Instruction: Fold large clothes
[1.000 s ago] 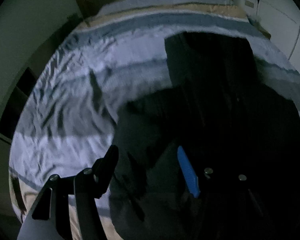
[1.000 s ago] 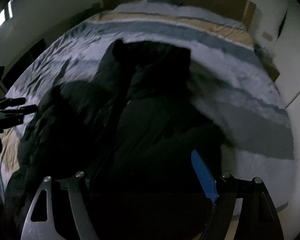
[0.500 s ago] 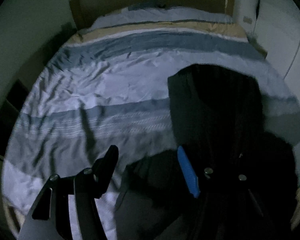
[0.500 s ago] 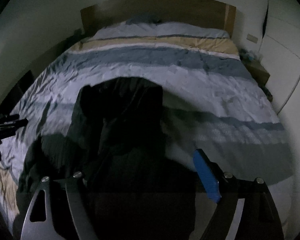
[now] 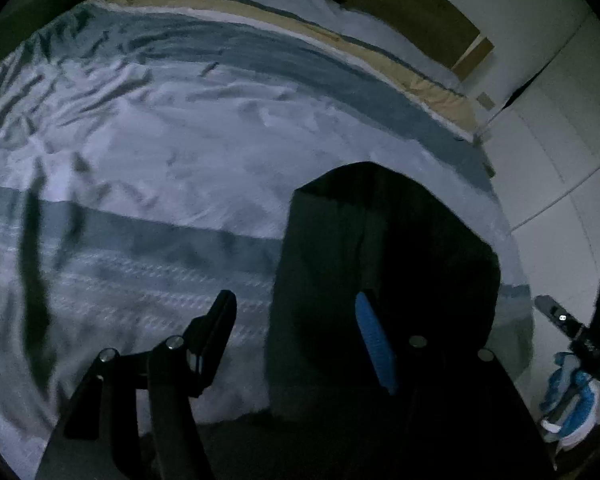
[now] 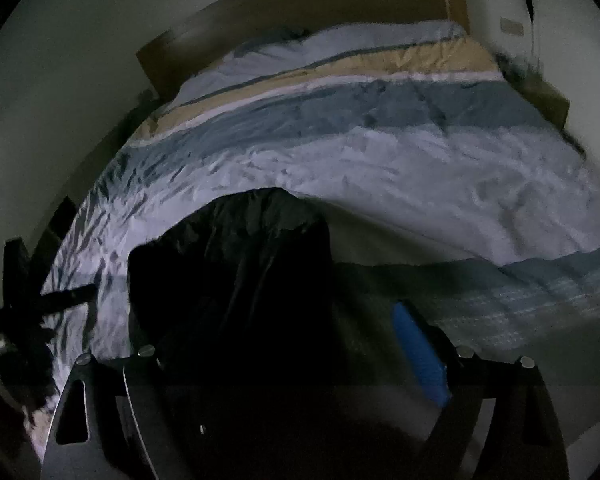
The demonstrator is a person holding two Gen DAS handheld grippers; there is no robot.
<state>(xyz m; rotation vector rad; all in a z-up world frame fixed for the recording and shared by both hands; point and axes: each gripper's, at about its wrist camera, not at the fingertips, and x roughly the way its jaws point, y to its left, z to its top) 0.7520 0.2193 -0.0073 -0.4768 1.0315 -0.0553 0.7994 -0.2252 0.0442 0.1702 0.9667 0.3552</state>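
The left gripper stands parted, holding nothing; the right gripper, jaws just widening, grips nothing above the folded black padded jacket. The jacket lies at lower centre on the blue, white and tan striped bed cover, below a brown wooden headboard.

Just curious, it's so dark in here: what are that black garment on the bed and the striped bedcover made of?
The black garment looks like thick, matte cloth, perhaps padded or fleece: it reflects almost nothing and lies in bulky folds. The striped bedcover looks like thin woven fabric with a slight sheen, perhaps cotton: it shows fine sharp wrinkles. The dim light leaves both uncertain.
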